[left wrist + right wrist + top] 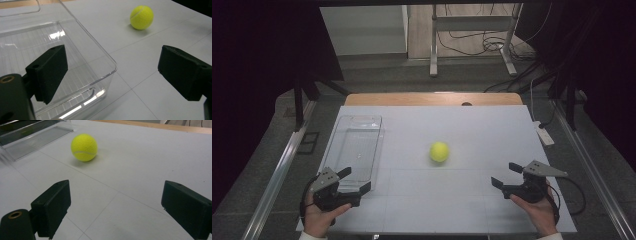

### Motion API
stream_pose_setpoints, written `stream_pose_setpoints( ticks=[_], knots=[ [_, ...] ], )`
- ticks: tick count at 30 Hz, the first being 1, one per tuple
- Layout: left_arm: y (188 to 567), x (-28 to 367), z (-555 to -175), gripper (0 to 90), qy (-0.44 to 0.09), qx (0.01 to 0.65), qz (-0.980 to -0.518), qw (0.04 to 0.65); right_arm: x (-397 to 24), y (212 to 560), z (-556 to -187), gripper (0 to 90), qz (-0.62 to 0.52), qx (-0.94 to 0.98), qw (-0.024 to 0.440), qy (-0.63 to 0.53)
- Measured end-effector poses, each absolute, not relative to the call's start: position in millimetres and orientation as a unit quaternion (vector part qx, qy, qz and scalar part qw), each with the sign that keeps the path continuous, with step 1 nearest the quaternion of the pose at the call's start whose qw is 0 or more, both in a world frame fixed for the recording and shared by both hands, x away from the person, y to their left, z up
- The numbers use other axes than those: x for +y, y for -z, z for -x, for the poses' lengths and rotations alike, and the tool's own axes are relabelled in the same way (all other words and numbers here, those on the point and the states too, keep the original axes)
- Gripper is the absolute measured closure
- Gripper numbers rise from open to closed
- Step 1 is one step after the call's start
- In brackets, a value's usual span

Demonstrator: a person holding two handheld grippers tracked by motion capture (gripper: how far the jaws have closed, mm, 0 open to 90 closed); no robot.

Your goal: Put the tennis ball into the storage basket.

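A lab: white test table (482, 200), black curtains (257, 45), floor cables (492, 45), metal frame (472, 22).

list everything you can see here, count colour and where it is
ball: 1, yellow-green, middle of the table, apart from the bin and both grippers
bin: 1, clear plastic, left side of the table, nothing in it
table: 1, white top with a wooden far edge
white device: 1, at the right edge of the table; too small to tell what it is
metal stand: 1, grey, on the floor beyond the table
cables: several, black, on the floor around the stand
left gripper: 1, black, near left by the bin's near end, jaws open, holding nothing
right gripper: 1, black, near right, jaws open, holding nothing
hands: 2, one on each gripper, at the near edge
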State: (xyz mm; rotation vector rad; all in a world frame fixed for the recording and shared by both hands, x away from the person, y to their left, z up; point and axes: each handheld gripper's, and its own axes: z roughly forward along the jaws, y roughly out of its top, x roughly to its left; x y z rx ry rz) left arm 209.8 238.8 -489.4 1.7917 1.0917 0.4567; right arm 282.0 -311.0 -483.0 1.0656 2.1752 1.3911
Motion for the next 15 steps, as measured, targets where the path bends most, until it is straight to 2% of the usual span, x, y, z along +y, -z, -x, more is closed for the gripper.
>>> stream_pose_setpoints(
  ticks=[15],
  knots=[
    [490.0,238.0,-211.7,9.3,-0.186,0.445,-0.735,0.476,-309.5,488.9,-284.9,10.4,-0.381,0.768,0.168,-0.486]
  ],
)
